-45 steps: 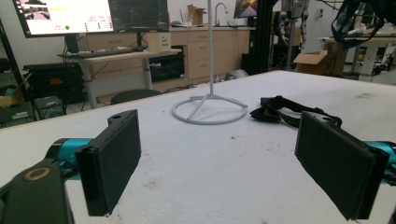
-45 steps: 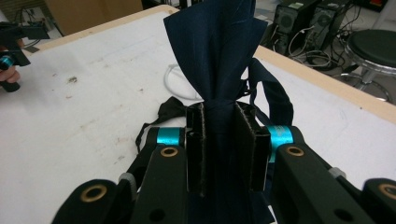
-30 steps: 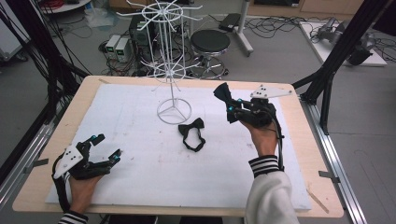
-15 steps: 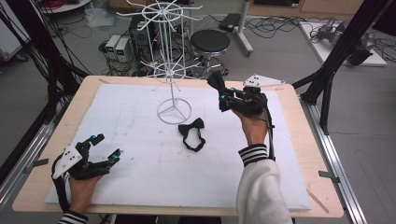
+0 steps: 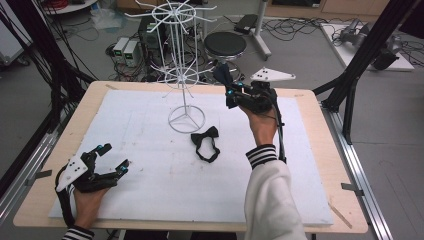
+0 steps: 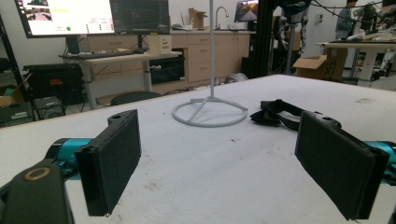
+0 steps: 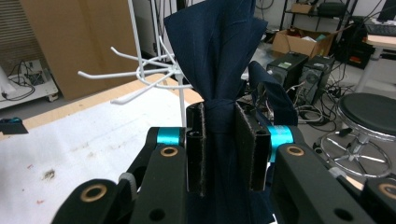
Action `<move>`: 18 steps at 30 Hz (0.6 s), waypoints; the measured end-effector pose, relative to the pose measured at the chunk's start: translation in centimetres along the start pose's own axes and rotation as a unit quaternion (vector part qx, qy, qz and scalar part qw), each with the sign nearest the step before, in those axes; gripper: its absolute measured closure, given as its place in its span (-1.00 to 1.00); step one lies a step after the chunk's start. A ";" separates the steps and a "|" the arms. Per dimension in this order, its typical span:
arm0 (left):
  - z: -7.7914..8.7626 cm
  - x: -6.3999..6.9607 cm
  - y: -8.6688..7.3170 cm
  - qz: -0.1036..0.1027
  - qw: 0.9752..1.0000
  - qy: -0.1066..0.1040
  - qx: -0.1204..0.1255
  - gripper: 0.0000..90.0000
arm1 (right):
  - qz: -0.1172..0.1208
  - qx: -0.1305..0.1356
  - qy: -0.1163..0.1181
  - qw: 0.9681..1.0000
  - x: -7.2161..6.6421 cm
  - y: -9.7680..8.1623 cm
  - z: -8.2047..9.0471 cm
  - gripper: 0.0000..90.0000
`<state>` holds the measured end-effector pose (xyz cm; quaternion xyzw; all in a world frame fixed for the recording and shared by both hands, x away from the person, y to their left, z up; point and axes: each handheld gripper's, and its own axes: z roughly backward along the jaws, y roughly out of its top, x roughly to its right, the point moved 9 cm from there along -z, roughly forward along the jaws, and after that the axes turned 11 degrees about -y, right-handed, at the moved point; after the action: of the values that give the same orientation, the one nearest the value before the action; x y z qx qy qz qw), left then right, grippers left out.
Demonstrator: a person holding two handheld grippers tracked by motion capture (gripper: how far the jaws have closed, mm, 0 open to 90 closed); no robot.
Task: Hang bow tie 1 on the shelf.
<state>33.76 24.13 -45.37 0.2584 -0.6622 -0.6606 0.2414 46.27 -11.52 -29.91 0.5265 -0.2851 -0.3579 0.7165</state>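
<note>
A dark navy bow tie (image 7: 219, 70) is pinched at its knot between the pads of my right gripper (image 7: 219, 135), which is shut on it. From above, that right gripper (image 5: 231, 86) is raised over the table's far side, just right of the white wire rack (image 5: 185, 75), with the bow tie (image 5: 222, 75) sticking up toward the rack's lower hooks. A second, black bow tie (image 5: 206, 142) with its strap lies flat on the white mat near the rack's ring base. My left gripper (image 5: 111, 159) rests open at the near left, nothing between its pads (image 6: 112, 158).
The rack's ring base (image 6: 210, 112) stands on the white mat (image 5: 150, 175), with the black bow tie (image 6: 275, 113) beside it. A stool (image 5: 225, 45), boxes and cables crowd the floor beyond the far edge. Black frame posts (image 5: 350, 90) stand at the right.
My right gripper has carried the navy bow tie up and leftward, from the table's right side toward the rack. The left gripper has stayed put.
</note>
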 end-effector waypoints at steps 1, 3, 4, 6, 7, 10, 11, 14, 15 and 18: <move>0.0 0.0 0.0 -0.001 1.000 0.000 -0.001 -0.67 | 0.000 0.001 0.003 1.000 -0.1 0.1 -0.1 0.68; 0.0 0.0 0.0 -0.001 1.000 0.000 0.000 -0.67 | 0.000 0.002 0.004 1.000 -0.2 0.2 -0.5 0.68; 0.0 0.0 0.0 0.000 1.000 0.000 0.000 -0.67 | -0.003 0.000 0.005 1.000 -0.3 0.2 -0.6 0.68; 0.0 0.0 0.0 -0.001 1.000 0.000 0.000 -0.67 | -0.002 0.001 0.007 1.000 -0.5 0.4 -1.0 0.68; 0.0 0.0 0.0 -0.001 1.000 0.000 0.000 -0.67 | -0.002 0.001 0.007 1.000 -0.5 0.4 -1.0 0.68; 0.0 0.0 0.0 -0.001 1.000 0.000 0.000 -0.67 | 0.000 0.005 0.008 1.000 -0.7 0.6 -1.5 0.68; 0.0 0.0 0.0 -0.001 1.000 0.000 0.000 -0.67 | 0.000 0.005 0.008 1.000 -0.7 0.6 -1.5 0.68; 0.0 0.0 0.0 -0.001 1.000 0.000 0.000 -0.67 | -0.002 0.005 0.010 1.000 -1.0 0.7 -2.1 0.68; 0.0 0.0 0.0 -0.001 1.000 0.000 0.000 -0.67 | -0.002 0.005 0.010 1.000 -1.0 0.7 -2.1 0.68; 0.0 0.0 0.0 -0.001 1.000 0.000 0.000 -0.67 | -0.004 0.009 0.012 1.000 -1.3 0.7 -2.7 0.68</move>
<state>33.75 24.14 -45.36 0.2594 -0.6621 -0.6608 0.2404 47.78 -8.87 -30.01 0.5385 -0.2778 -0.3517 0.7136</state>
